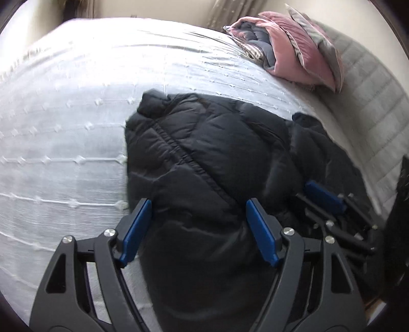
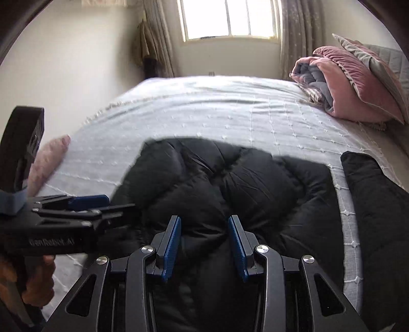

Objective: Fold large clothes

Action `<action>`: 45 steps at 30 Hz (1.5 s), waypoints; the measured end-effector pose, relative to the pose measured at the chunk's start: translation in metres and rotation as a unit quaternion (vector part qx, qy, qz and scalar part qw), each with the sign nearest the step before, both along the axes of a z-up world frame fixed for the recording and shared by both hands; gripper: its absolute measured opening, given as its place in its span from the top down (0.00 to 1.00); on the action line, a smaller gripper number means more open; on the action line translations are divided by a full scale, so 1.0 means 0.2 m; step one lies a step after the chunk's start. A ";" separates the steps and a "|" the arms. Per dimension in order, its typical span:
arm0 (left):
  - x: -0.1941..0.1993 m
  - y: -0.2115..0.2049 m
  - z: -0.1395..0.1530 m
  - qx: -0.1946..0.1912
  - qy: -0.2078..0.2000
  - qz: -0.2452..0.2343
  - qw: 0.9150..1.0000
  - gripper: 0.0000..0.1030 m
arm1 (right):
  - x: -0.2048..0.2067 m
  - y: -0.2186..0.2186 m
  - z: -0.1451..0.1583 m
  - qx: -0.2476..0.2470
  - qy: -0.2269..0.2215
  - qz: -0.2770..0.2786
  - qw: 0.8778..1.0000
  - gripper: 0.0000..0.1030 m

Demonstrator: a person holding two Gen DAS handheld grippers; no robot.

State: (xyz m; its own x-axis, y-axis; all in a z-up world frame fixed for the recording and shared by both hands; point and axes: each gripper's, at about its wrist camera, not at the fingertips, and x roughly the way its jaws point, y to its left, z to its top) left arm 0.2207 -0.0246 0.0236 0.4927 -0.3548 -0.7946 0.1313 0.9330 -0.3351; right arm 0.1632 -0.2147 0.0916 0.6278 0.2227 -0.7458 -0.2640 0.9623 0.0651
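Note:
A black puffer jacket (image 1: pixel 204 158) lies bunched on the light bedspread (image 1: pixel 64 127) near the bed's near edge. It also shows in the right wrist view (image 2: pixel 230 184). My left gripper (image 1: pixel 199 217) is open, its blue pads spread wide just over the jacket's near part. My right gripper (image 2: pixel 204 229) is partly open over the jacket's near fold, with fabric between its pads. The right gripper also shows at the right of the left wrist view (image 1: pixel 324 196). The left gripper also shows at the left of the right wrist view (image 2: pixel 89 201).
A pink and grey folded quilt and pillows (image 1: pixel 294 51) lie at the far right by the grey headboard (image 1: pixel 365 97). A dark cushion (image 2: pixel 378 217) sits at the right. A pink pillow (image 2: pixel 48 158) lies at the left edge. A window (image 2: pixel 230 18) is behind the bed.

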 end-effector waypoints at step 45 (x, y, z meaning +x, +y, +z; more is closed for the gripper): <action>-0.34 0.12 0.03 0.022 -0.056 0.051 0.997 0.21 | -0.23 -0.64 -0.06 0.067 0.049 -0.206 0.975 0.39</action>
State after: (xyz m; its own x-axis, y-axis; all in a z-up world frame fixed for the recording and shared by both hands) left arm 0.1521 -0.0014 0.0298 0.6114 -0.2645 -0.7458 0.0687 0.9567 -0.2830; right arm 0.1178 -0.3426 0.0798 0.6116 0.0662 -0.7884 0.1581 0.9662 0.2037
